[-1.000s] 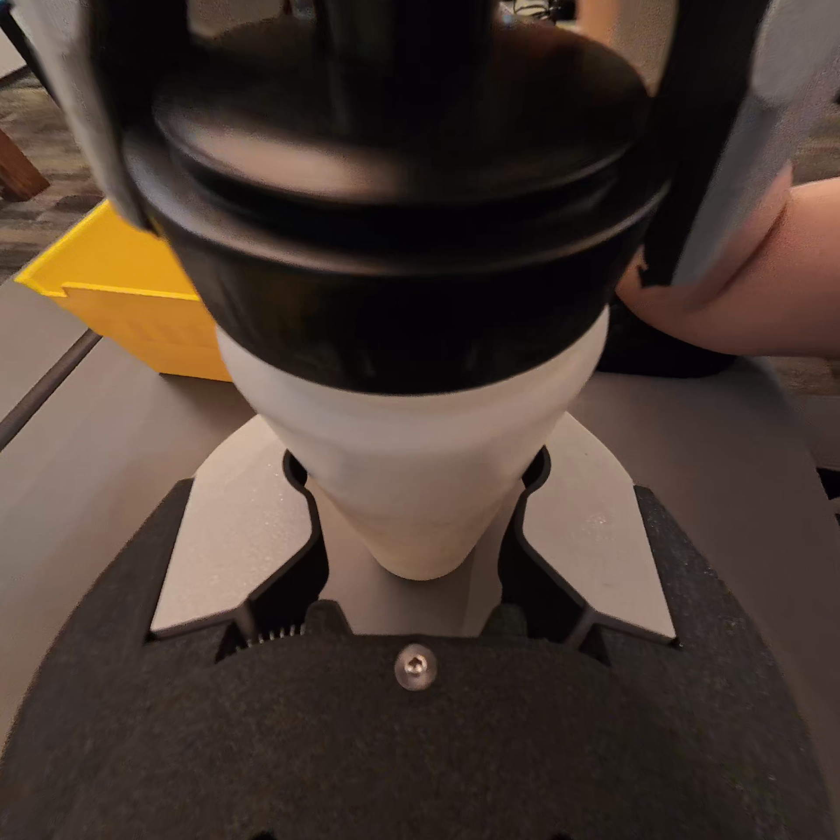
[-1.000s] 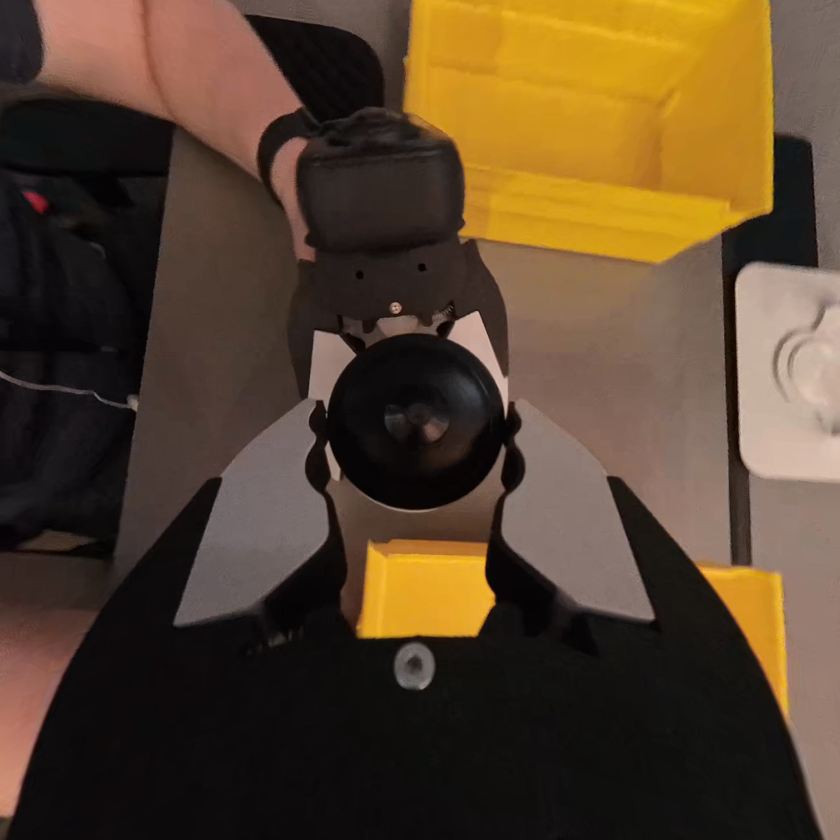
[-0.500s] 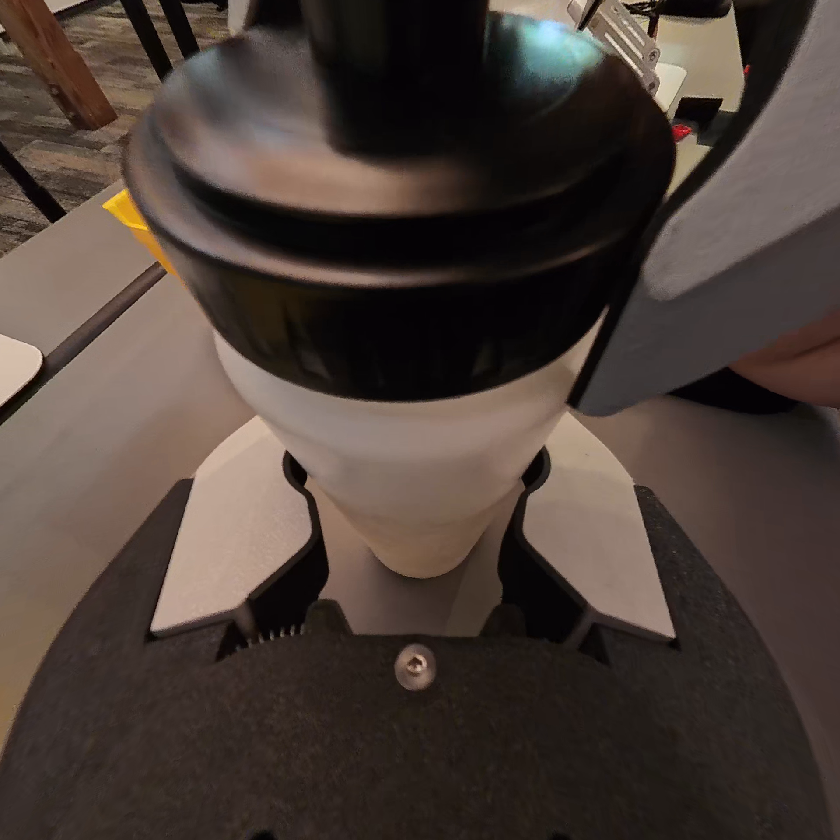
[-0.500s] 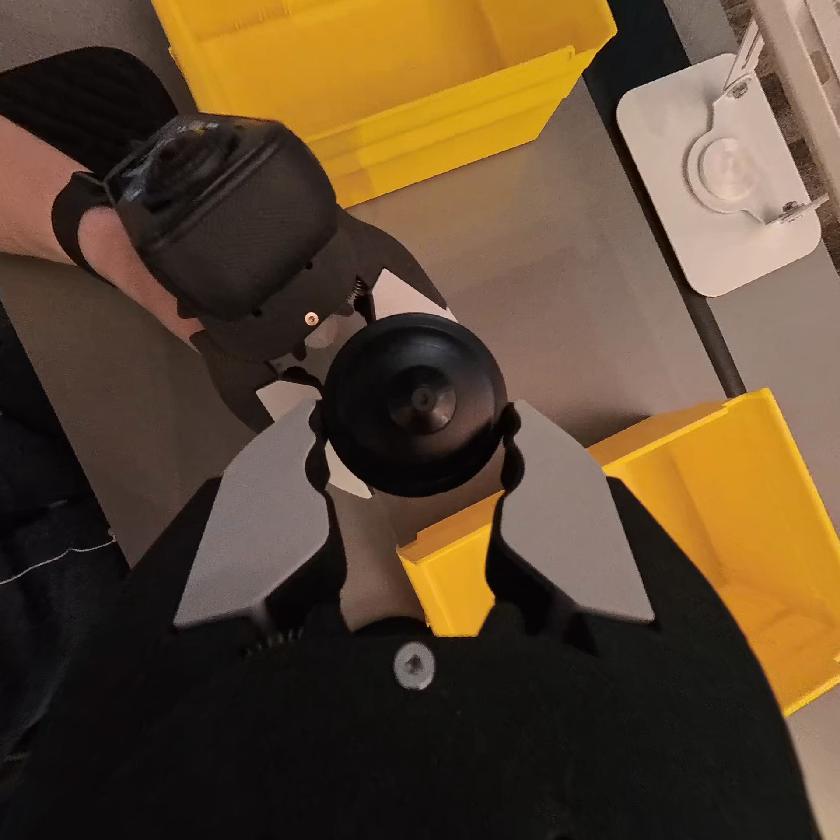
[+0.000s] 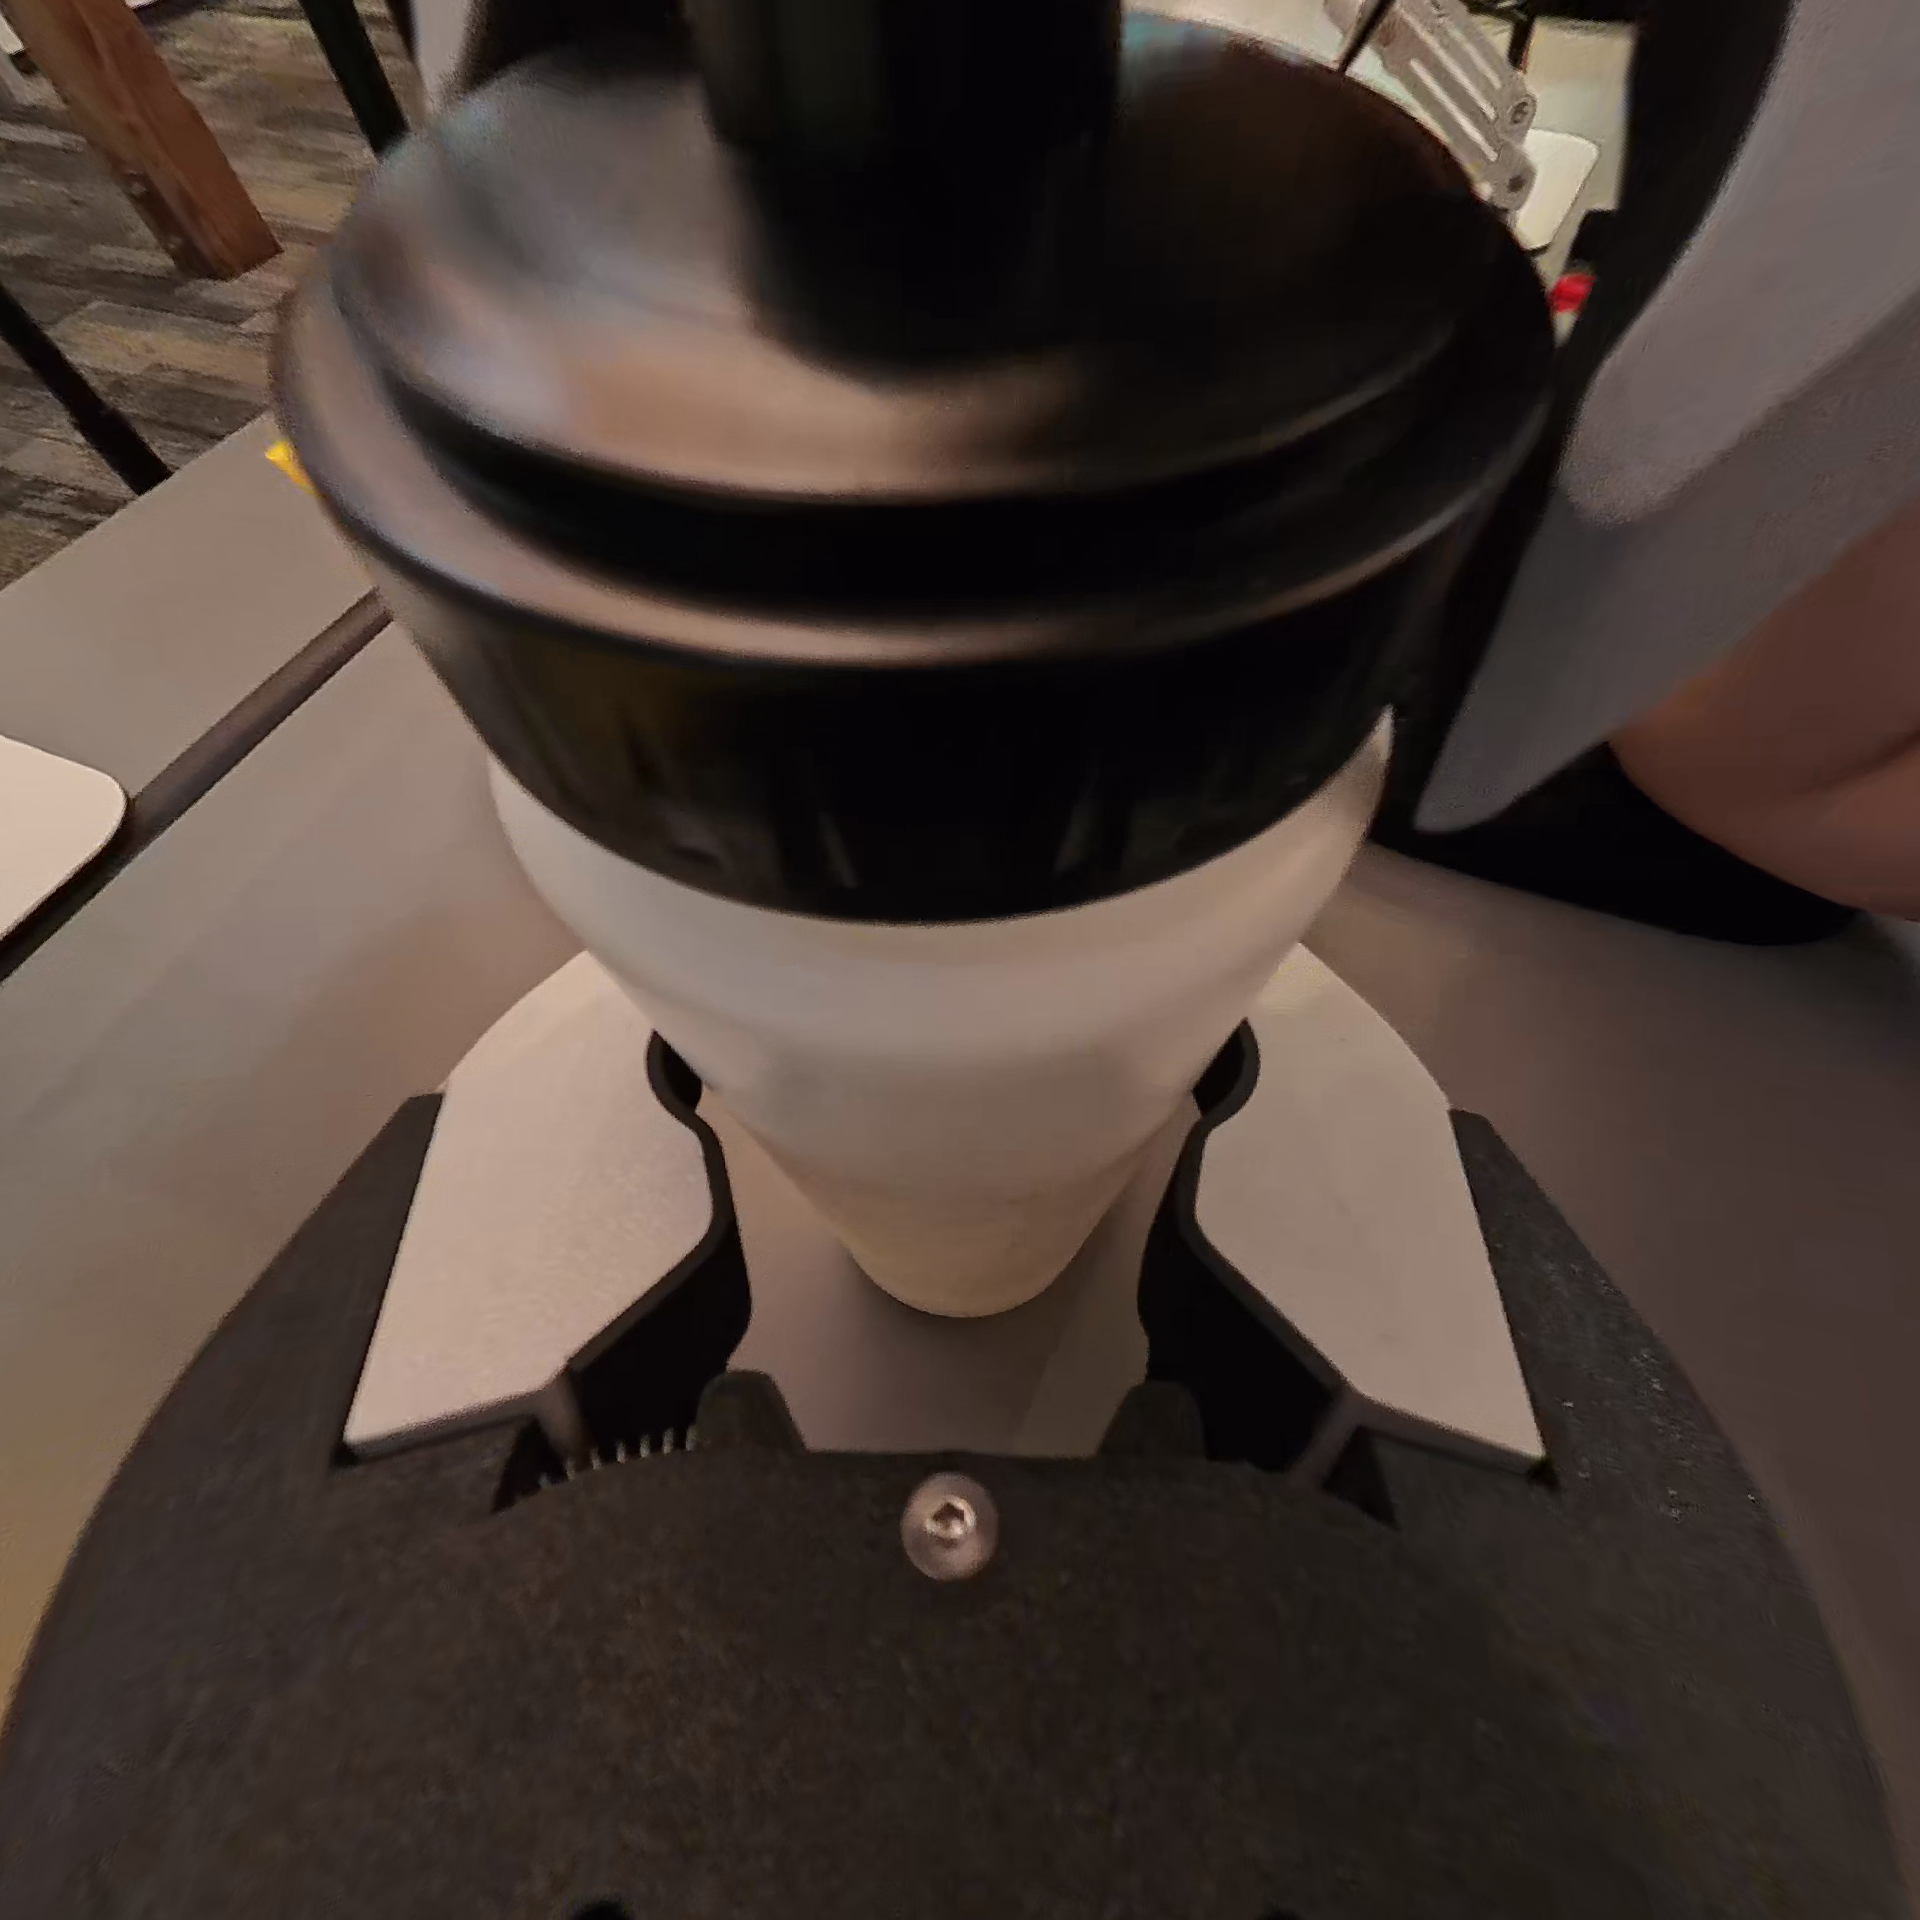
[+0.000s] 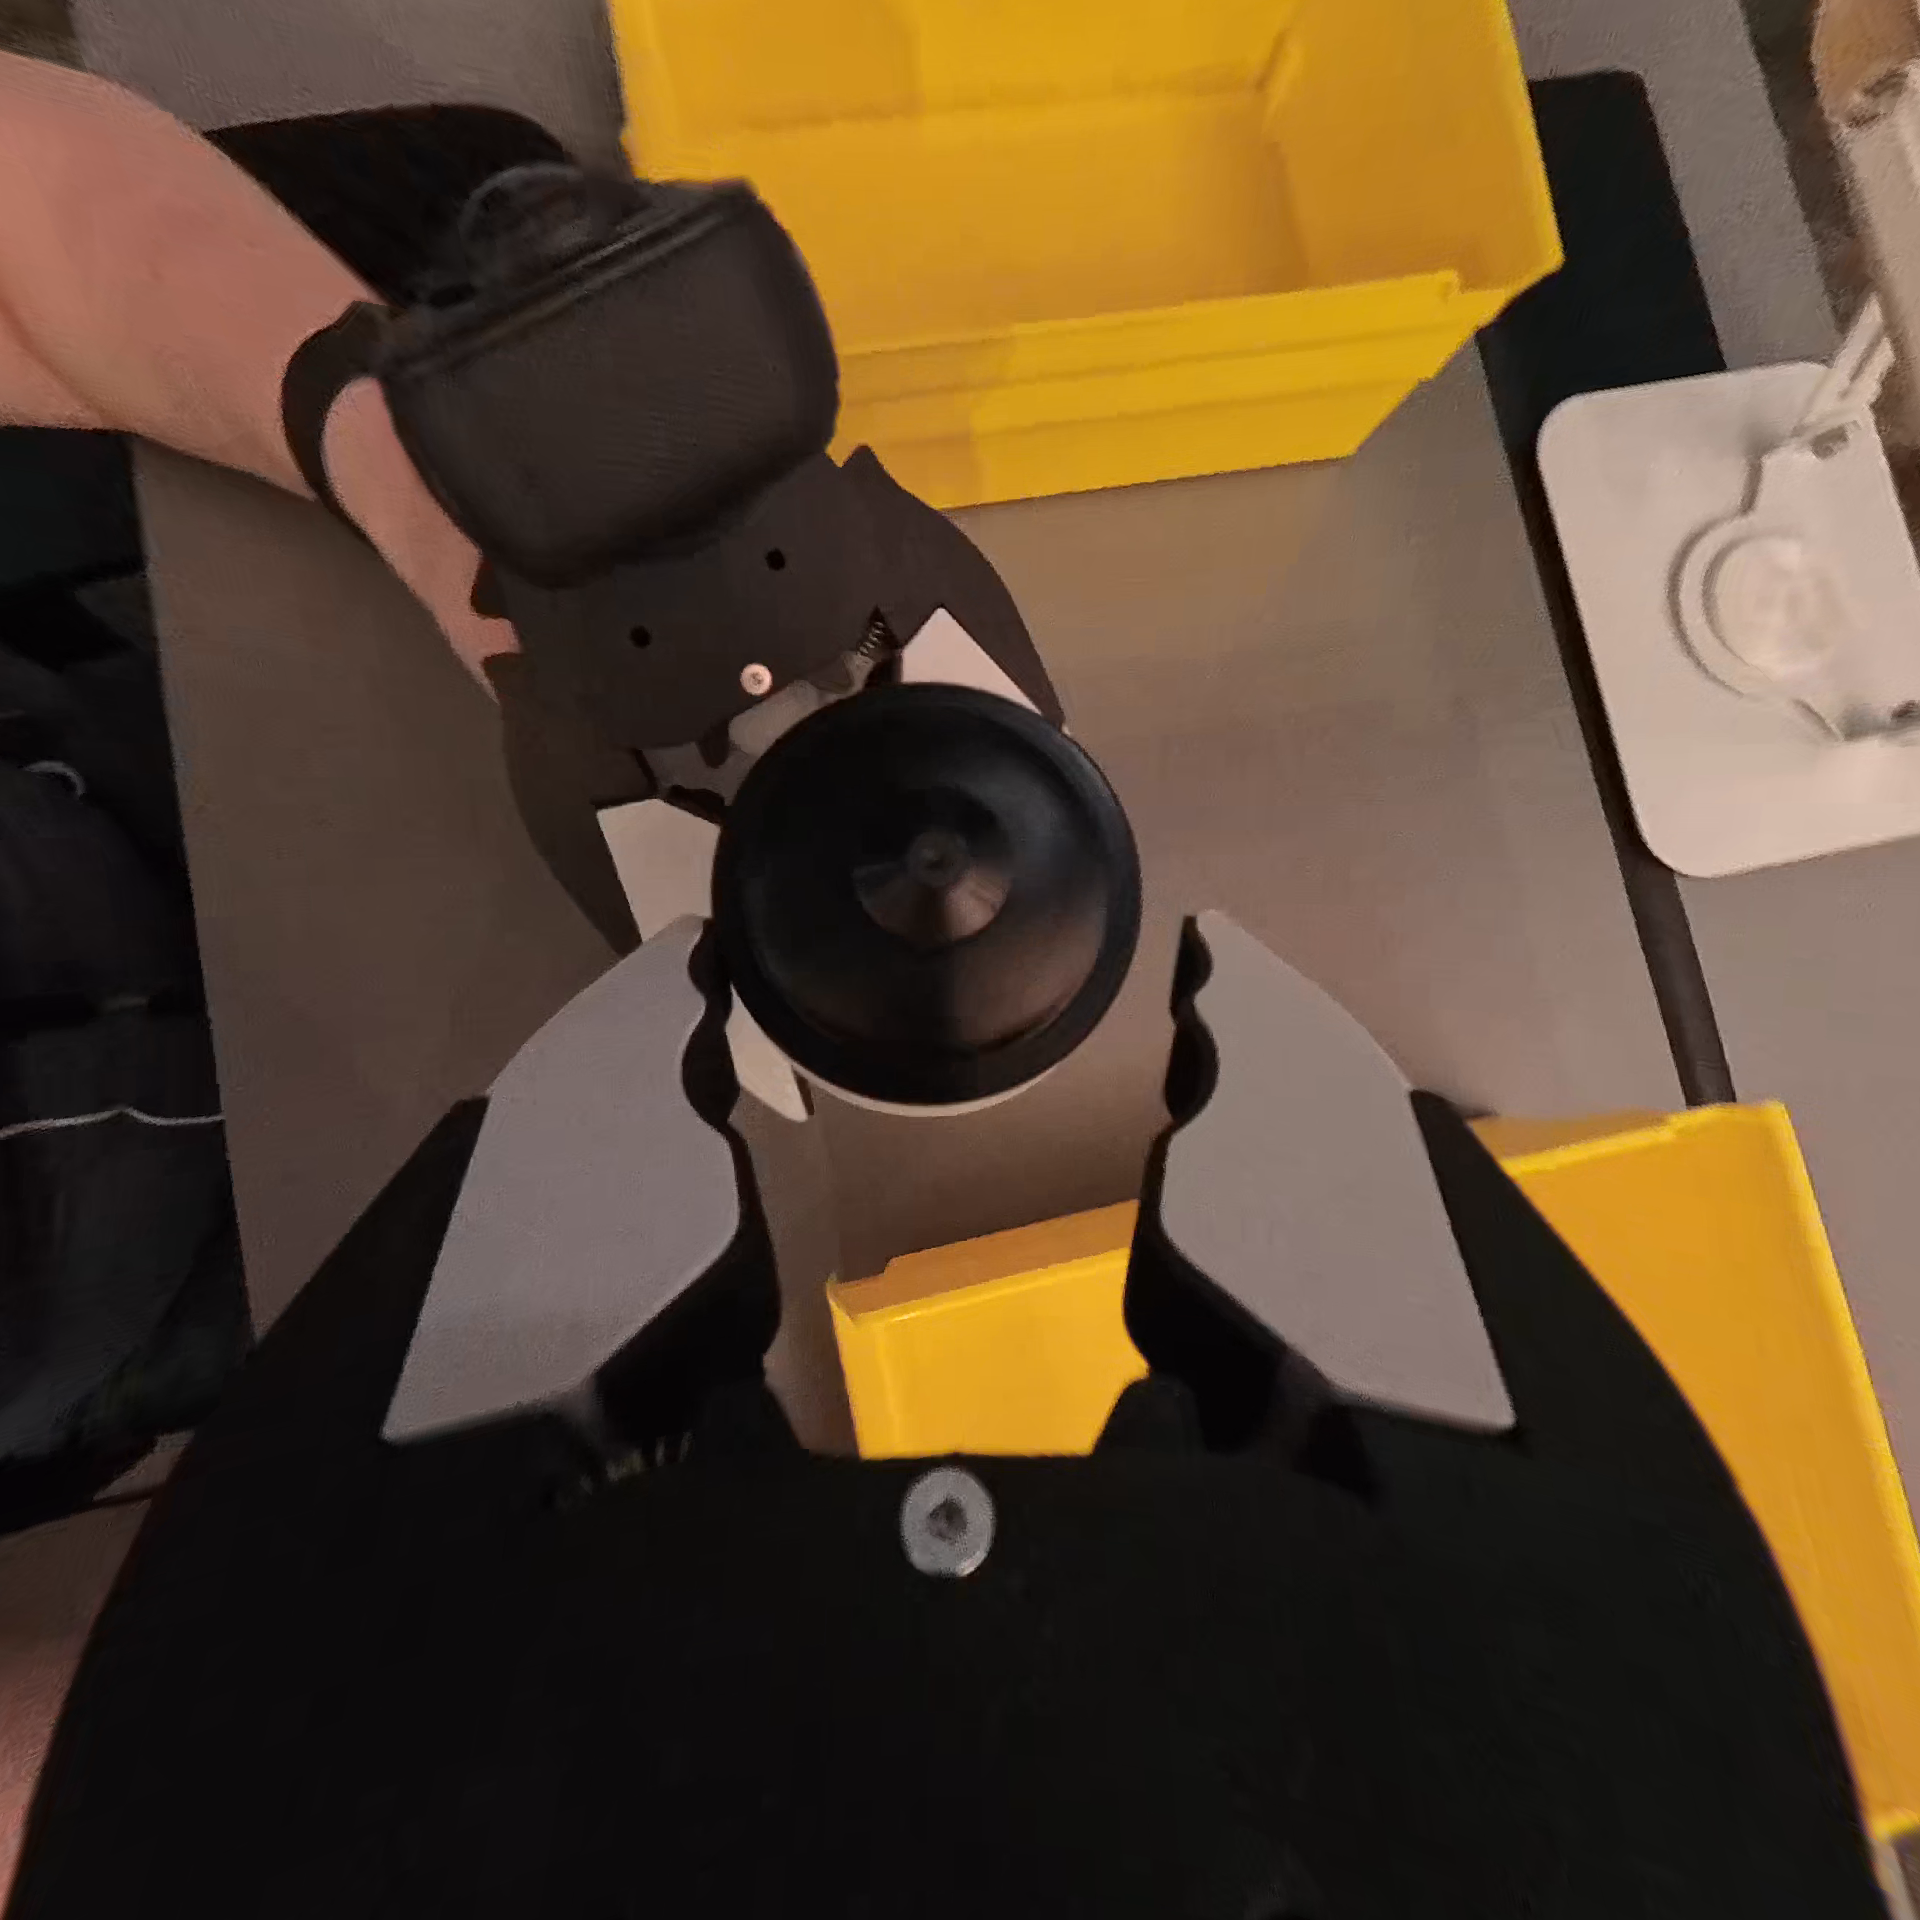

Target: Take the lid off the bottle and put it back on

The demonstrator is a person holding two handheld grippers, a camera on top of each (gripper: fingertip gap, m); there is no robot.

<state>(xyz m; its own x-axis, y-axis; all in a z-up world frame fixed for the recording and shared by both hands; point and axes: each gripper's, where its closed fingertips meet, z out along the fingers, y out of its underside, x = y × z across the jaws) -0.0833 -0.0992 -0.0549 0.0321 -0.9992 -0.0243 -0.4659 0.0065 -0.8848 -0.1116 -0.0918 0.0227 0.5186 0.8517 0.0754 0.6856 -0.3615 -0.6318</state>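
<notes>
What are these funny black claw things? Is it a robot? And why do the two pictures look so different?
There is no robot here. A person holds a pair of tongs in each hand, and each pair has a camera on it. One picture looks along the left tongs, which are shut on a white bottle with a black lid. The other picture looks down from the right tongs. They are open around the lid, with one finger right by its edge and the other clear of it. Below is a grey table. On it are a yellow bin beyond the bottle, a second yellow bin nearer, and a white base plate off to the side.
</notes>
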